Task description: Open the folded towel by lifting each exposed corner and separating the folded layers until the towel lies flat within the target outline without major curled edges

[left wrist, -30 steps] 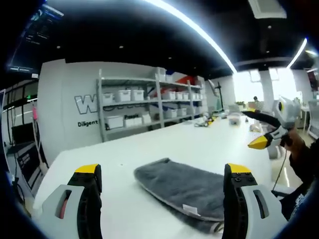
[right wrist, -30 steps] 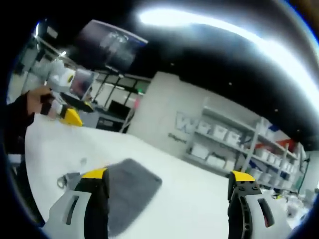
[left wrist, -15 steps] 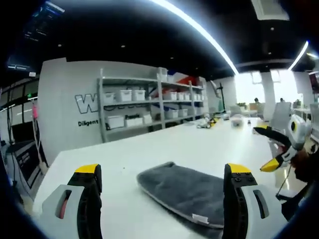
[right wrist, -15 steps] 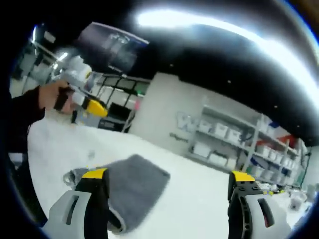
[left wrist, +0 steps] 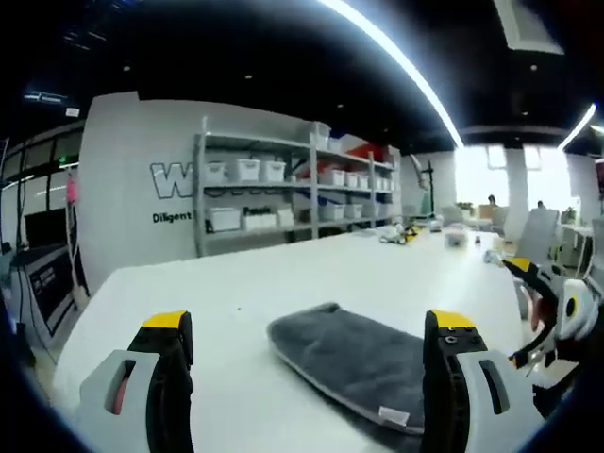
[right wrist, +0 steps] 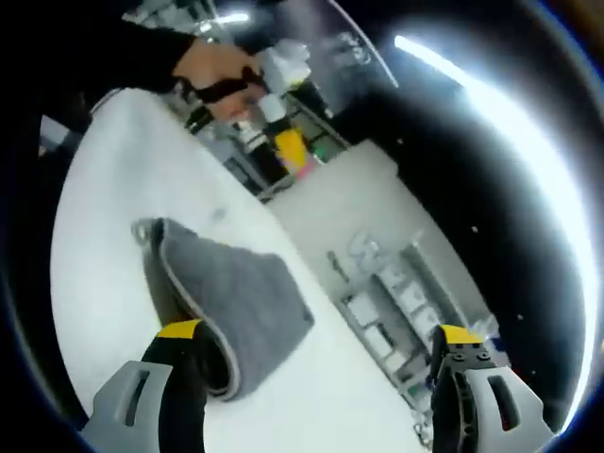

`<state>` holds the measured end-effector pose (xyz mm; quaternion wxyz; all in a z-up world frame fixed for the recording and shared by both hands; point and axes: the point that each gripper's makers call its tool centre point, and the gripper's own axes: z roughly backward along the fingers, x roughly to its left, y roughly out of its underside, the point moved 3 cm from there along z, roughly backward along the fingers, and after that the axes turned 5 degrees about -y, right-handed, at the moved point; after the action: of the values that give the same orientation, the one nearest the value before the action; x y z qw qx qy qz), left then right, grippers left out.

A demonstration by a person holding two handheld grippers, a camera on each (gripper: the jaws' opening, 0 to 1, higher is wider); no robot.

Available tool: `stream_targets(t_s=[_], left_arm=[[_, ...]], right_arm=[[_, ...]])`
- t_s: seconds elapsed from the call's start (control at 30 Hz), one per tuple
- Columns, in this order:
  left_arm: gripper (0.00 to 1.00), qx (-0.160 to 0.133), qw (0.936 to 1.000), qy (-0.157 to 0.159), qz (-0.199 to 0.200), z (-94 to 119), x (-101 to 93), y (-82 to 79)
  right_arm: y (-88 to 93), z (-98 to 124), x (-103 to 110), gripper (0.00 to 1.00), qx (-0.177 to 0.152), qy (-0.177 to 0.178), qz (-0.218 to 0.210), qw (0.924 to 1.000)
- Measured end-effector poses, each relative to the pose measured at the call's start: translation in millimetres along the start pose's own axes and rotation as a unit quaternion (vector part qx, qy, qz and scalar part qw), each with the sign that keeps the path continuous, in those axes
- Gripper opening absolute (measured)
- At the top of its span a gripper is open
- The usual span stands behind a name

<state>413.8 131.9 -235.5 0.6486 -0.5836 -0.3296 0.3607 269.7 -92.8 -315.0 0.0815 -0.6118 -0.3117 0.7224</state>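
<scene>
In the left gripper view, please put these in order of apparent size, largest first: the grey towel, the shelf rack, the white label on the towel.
1. Shelf rack and towel: they look about alike. The rack stands far away and the towel is partly hidden behind a claw, so no ranking between them.
2. White label: clearly the smallest.

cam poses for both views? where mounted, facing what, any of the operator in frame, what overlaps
Left gripper view: rides the left hand-held gripper, level over the white table, facing the folded grey towel and shelving; right hand-held gripper enters at the right.
Right gripper view: rides the right hand-held gripper, strongly rolled, facing the towel; the person's hand holds the left hand-held gripper at the top.
Shared: towel, table, shelving.
</scene>
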Motion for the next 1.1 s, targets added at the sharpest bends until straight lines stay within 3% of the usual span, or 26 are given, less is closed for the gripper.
stream_targets(t_s=[0.13,0.43,0.5,0.6,0.63,0.67,0.7,0.73,0.77,0.83,0.87,0.97,1.07,1.1], left_arm=[[1.00,0.002,1.0000,0.004,0.005,-1,-1.5,1.2],[0.99,0.001,0.9999,0.007,0.013,-3,-1.1,-0.4],[0.99,0.001,0.9999,0.009,0.012,-2,-3.4,0.7],[0.99,0.003,0.9999,0.010,0.013,-2,-4.0,3.1],[0.99,0.003,0.9998,0.010,0.014,-1,-4.0,3.5],[0.99,0.003,0.9998,0.011,0.016,-1,-3.9,3.5],[0.99,0.002,0.9998,0.011,0.017,-1,-3.8,3.5],[0.99,0.002,0.9998,0.011,0.018,0,-3.8,3.3],[0.99,0.001,0.9998,0.011,0.019,0,-3.6,2.8],[0.99,-0.001,0.9997,0.012,0.022,0,-4.4,1.8],[0.99,-0.002,0.9997,0.013,0.023,0,-5.2,1.4],[0.99,-0.004,0.9996,0.016,0.025,1,-7.5,1.2],[0.99,-0.004,0.9995,0.017,0.028,2,-6.9,1.5],[0.99,-0.004,0.9994,0.017,0.029,2,-6.1,1.2]], right_arm=[[1.8,-7,8,0.99,0.004,-0.008,0.033,0.9994],[0.4,-13,14,0.99,0.000,-0.016,0.056,0.9983],[1.2,-12,10,0.99,-0.002,-0.015,0.040,0.9991],[6.2,-8,16,0.97,-0.006,-0.048,-0.065,0.9967],[6.1,-5,18,0.95,-0.014,-0.065,-0.125,0.9899],[3.7,-2,22,0.93,-0.026,-0.084,-0.195,0.9767],[1.6,2,27,0.90,-0.036,-0.106,-0.263,0.9584],[0.0,6,34,0.87,-0.041,-0.131,-0.337,0.9316],[-0.2,9,41,0.85,-0.038,-0.146,-0.378,0.9134],[-2.1,14,55,0.84,-0.030,-0.173,-0.411,0.8945],[-4.7,16,60,0.84,-0.028,-0.182,-0.414,0.8917],[-11.0,20,68,0.84,-0.026,-0.179,-0.403,0.8973],[-12.4,21,78,0.81,-0.022,-0.184,-0.424,0.8866],[-12.9,21,84,0.81,-0.017,-0.194,-0.438,0.8778]])
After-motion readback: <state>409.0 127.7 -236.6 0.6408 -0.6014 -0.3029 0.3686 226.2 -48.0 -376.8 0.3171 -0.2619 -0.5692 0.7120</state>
